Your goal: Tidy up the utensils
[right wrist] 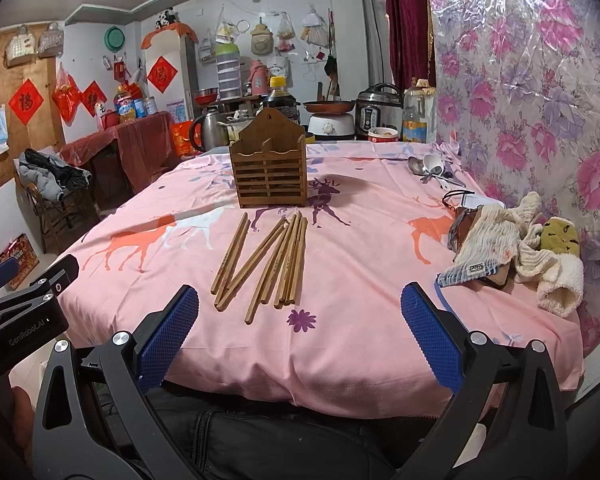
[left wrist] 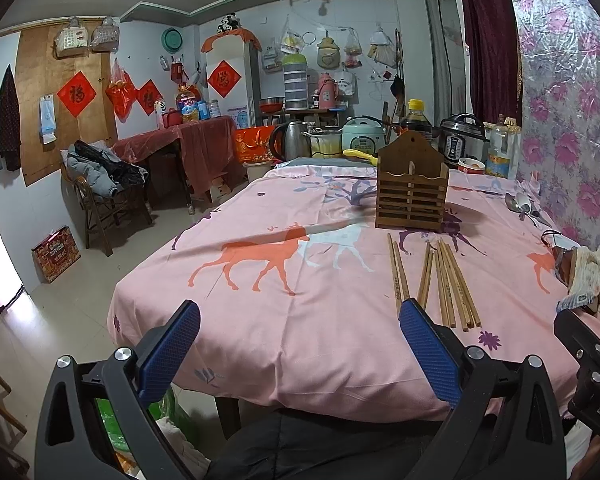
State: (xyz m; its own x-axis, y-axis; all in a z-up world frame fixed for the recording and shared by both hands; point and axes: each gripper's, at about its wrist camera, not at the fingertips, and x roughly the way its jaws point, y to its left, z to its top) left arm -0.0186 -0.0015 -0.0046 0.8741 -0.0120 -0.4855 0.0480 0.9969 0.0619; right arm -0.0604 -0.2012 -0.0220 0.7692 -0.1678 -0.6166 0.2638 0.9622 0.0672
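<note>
— Looking from the right wrist: where do things lie?

— Wooden chopsticks (right wrist: 266, 262) fan loosely on the pink bench (right wrist: 360, 320) at 12 o'clock; the slatted holder (right wrist: 269, 168) stands beyond them, spoons (right wrist: 430, 170) at 1 o'clock. Right gripper (right wrist: 300, 320) and left gripper (left wrist: 300, 336) both hang with fingers spread wide, empty.

— Risks?

— I'd guess the sticks overlap, so a pinch may lift several or scatter them, and the cloth could bunch.

— View differences?

— Only the right shows the rags (right wrist: 512, 248) fully; the left shows the floor and chair (left wrist: 96, 196) at 10 o'clock.
</note>
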